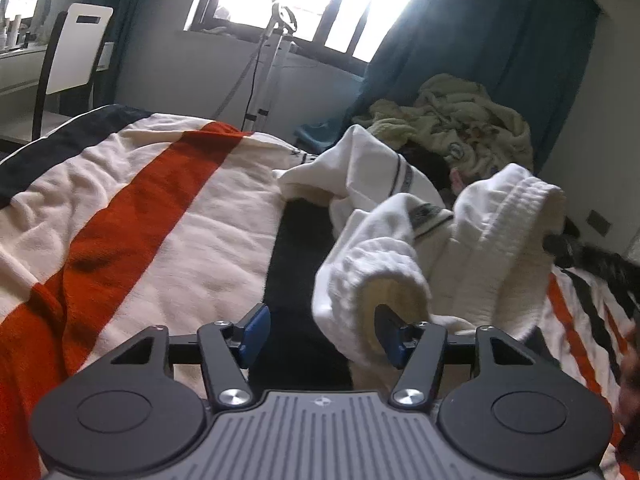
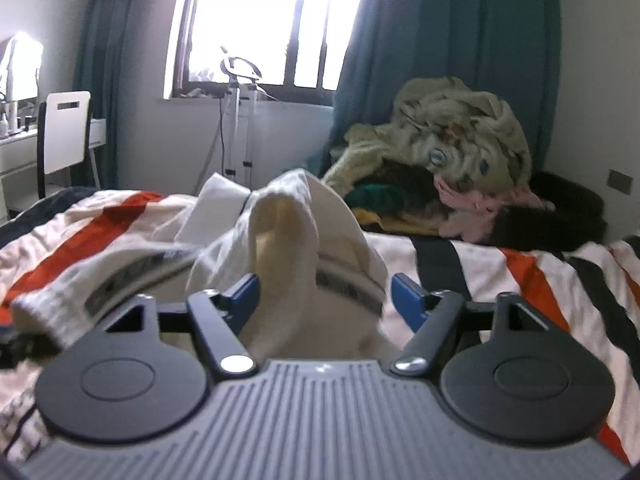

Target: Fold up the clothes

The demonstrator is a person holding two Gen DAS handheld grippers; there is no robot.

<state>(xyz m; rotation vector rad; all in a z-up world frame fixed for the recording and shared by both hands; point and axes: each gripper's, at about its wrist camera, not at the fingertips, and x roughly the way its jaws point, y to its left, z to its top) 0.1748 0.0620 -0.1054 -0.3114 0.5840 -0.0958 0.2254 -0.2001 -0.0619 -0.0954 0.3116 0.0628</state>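
Note:
A white fleece garment (image 1: 404, 236) with a dark trim lies crumpled on the striped bed blanket (image 1: 160, 208). My left gripper (image 1: 320, 334) is open; its right finger (image 1: 390, 334) pokes into a rolled cuff of the garment, its left finger (image 1: 254, 334) stands over the blanket. In the right wrist view the same white garment (image 2: 296, 224) is bunched up between the jaws of my right gripper (image 2: 326, 300), which is open, with fabric lying against the left finger (image 2: 242, 298).
A heap of beige, green and pink clothes (image 2: 452, 160) lies at the far end of the bed by the teal curtain (image 2: 440, 40). A white chair (image 1: 76, 52) and desk stand at the left. A stand with a cable (image 1: 276, 60) is under the window.

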